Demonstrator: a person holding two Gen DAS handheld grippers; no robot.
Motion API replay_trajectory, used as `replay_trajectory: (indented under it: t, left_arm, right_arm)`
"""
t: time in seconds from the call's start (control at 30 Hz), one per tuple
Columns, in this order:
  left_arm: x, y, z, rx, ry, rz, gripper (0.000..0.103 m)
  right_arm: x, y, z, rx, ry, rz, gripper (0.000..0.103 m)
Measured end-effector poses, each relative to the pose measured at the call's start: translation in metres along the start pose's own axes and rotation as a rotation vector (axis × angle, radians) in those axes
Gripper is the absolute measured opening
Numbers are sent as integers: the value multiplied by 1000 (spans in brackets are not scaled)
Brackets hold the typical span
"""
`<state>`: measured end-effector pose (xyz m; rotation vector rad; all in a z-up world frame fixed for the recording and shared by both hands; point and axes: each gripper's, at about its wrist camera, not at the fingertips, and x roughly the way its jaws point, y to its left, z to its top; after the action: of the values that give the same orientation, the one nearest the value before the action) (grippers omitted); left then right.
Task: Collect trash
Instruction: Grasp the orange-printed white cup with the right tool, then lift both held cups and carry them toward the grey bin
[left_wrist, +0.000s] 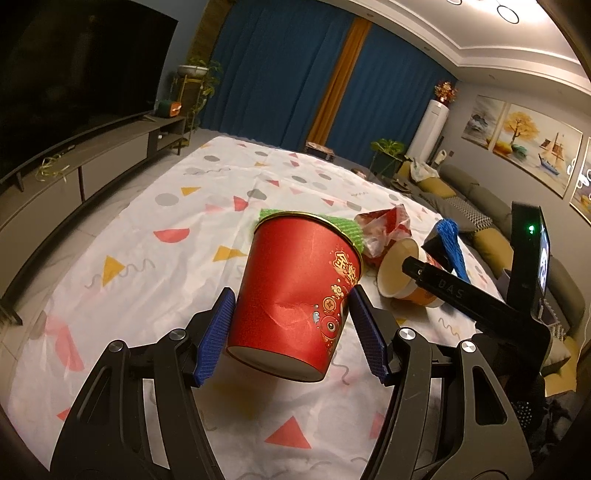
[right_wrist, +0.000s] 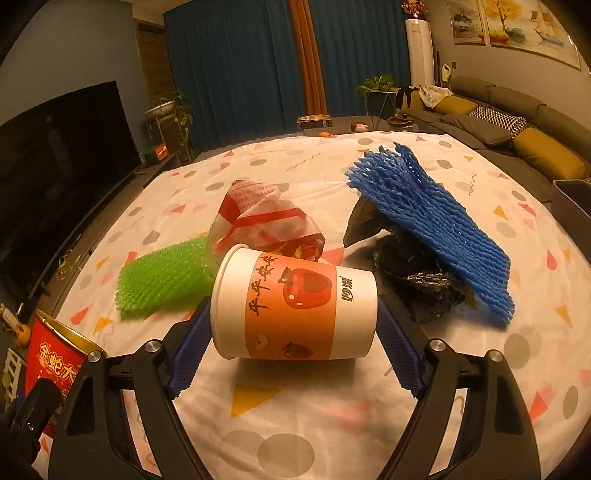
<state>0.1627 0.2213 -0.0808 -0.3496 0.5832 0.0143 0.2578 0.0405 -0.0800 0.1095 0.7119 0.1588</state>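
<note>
My left gripper (left_wrist: 291, 306) is shut on a red paper tub (left_wrist: 295, 291), dented at the grip and held tilted above the patterned tablecloth (left_wrist: 147, 236). The tub also shows in the right wrist view (right_wrist: 55, 354) at the lower left. My right gripper (right_wrist: 291, 325) has its blue pads on both ends of a white and orange paper cup (right_wrist: 295, 310) lying on its side; the cup shows in the left wrist view (left_wrist: 402, 273) too. Whether it is lifted off the cloth I cannot tell.
Behind the cup lie a green foam net (right_wrist: 162, 277), a red and white crumpled wrapper (right_wrist: 258, 218), a black plastic bag (right_wrist: 410, 273) and a blue foam net (right_wrist: 436, 221). A TV (left_wrist: 74, 74) stands left, a sofa (right_wrist: 517, 125) right.
</note>
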Motion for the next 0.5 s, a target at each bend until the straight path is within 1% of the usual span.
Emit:
replay_trajectory:
  t: [0.2, 0.5]
  left_arm:
    - [-3, -1, -1, 7, -3, 0, 62]
    - [-10, -9, -1, 18, -12, -8, 62]
  right_arm:
    - [-6, -1, -3, -22, -7, 12, 81]
    - [-49, -24, -24, -74, -31, 49, 81]
